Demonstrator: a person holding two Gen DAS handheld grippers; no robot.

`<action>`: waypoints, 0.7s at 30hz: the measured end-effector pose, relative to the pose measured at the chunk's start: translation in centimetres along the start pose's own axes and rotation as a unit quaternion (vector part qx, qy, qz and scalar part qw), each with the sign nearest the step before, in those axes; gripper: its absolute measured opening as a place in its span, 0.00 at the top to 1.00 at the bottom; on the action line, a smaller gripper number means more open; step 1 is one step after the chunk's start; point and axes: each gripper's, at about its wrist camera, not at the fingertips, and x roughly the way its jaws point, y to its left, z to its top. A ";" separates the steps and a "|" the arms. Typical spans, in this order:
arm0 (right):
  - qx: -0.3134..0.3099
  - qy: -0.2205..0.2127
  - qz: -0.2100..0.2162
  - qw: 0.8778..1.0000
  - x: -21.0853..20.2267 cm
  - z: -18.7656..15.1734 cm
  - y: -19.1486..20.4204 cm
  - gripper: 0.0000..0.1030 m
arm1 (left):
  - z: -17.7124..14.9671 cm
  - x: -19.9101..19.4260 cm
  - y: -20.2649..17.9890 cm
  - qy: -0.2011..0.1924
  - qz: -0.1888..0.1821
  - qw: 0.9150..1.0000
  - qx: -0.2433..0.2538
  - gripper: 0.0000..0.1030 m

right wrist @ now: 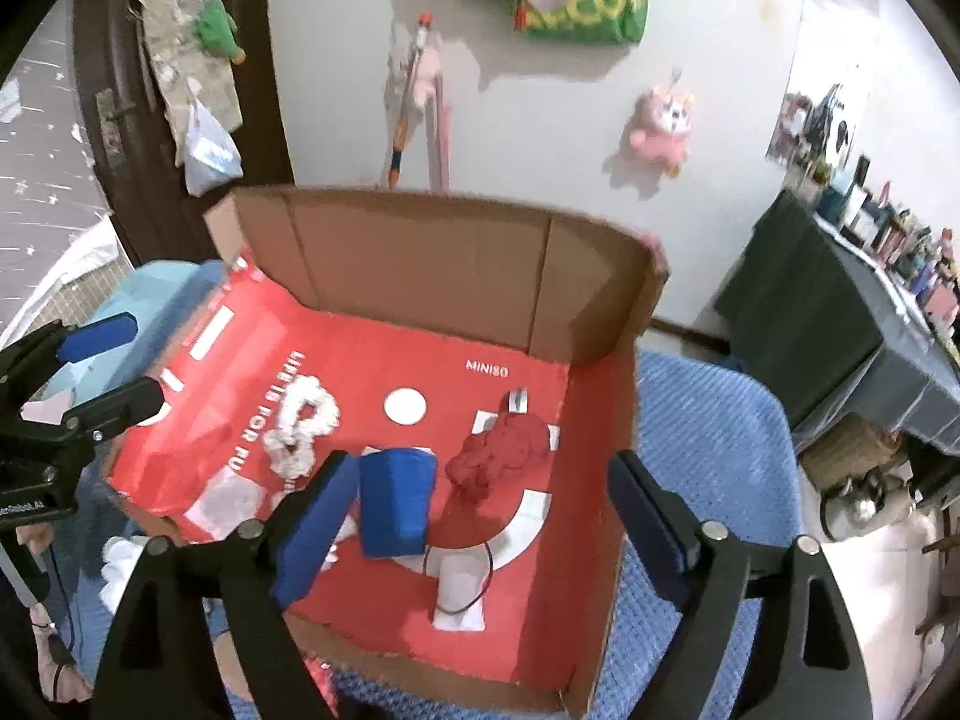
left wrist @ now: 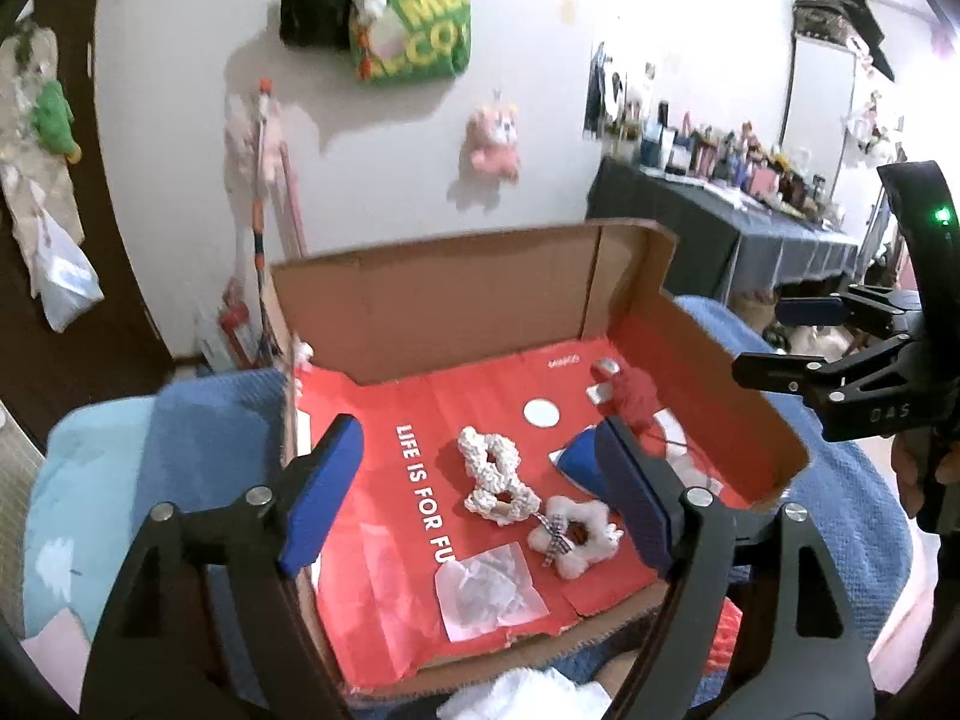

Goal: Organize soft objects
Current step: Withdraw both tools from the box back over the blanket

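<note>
An open cardboard box (left wrist: 456,294) with a red printed lining (right wrist: 372,360) sits on a blue towel. Inside lie a white fluffy scrunchie (left wrist: 493,473), a white star-shaped scrunchie with a checked bow (left wrist: 575,534), a blue fabric pouch (right wrist: 395,501) and a red scrunchie (right wrist: 503,453). The pouch (left wrist: 579,461) and red scrunchie (left wrist: 633,393) also show in the left wrist view. My left gripper (left wrist: 480,492) is open and empty above the box's near edge. My right gripper (right wrist: 474,510) is open and empty above the box's right half, and shows at the right of the left view (left wrist: 786,339).
A clear plastic wrapper (left wrist: 489,591) lies in the box front. The blue towel (right wrist: 708,456) covers the surface around the box. A green bag (left wrist: 420,18) and a pink plush (left wrist: 495,141) hang on the wall. A dark cluttered table (left wrist: 720,228) stands at right. A door (right wrist: 180,120) is at left.
</note>
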 end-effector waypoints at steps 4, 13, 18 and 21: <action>0.004 -0.043 0.005 0.999 -3.7 -1.1 0.5 0.07 | -0.7 -3.3 -0.7 -0.034 0.002 0.999 -0.008 0.19; -0.001 -0.133 0.007 0.991 -11.0 -4.7 3.0 0.00 | -3.4 -9.0 -3.5 -0.097 0.037 0.995 0.002 0.13; 0.004 -0.173 0.007 0.985 -14.0 -7.5 4.5 0.00 | -5.9 -12.6 -5.3 -0.146 0.062 0.987 0.008 0.03; 0.006 -0.194 -0.003 0.981 -15.2 -9.5 5.2 0.00 | -7.4 -14.0 -5.8 -0.153 0.059 0.987 0.001 0.03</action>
